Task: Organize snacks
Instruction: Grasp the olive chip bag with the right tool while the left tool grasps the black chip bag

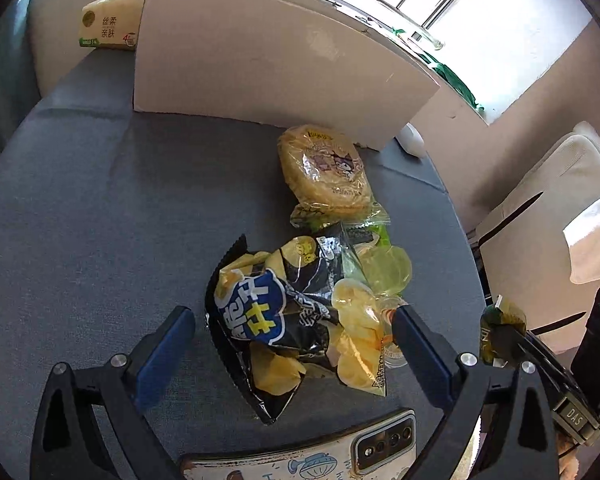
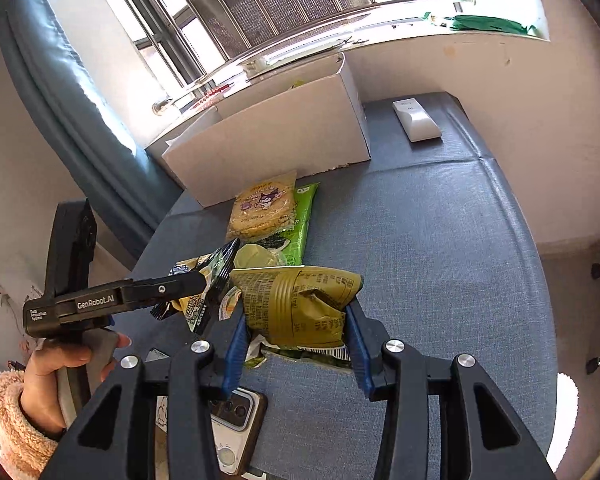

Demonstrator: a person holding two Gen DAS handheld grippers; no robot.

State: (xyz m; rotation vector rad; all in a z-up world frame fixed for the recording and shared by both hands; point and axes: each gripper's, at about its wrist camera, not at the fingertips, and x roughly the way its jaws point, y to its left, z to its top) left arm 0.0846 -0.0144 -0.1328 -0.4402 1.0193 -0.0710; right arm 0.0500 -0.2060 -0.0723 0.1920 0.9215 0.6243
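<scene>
A pile of snacks lies on the blue-grey table. A black and yellow chip bag (image 1: 268,320) sits between the open fingers of my left gripper (image 1: 292,340), which is not closed on it. Behind it lie clear jelly cups (image 1: 384,268), a green seaweed packet (image 2: 302,216) and a round cake pack with a cartoon (image 1: 326,172), also in the right wrist view (image 2: 262,206). My right gripper (image 2: 296,340) is shut on an olive-green snack bag (image 2: 300,304), held just above the table; it also shows in the left wrist view (image 1: 500,328).
An open white cardboard box (image 1: 260,68) stands at the back of the table, by the window. A tissue pack (image 1: 108,24) sits left of it. A white remote (image 2: 416,120) lies at the far right. A phone (image 1: 300,452) lies at the near edge.
</scene>
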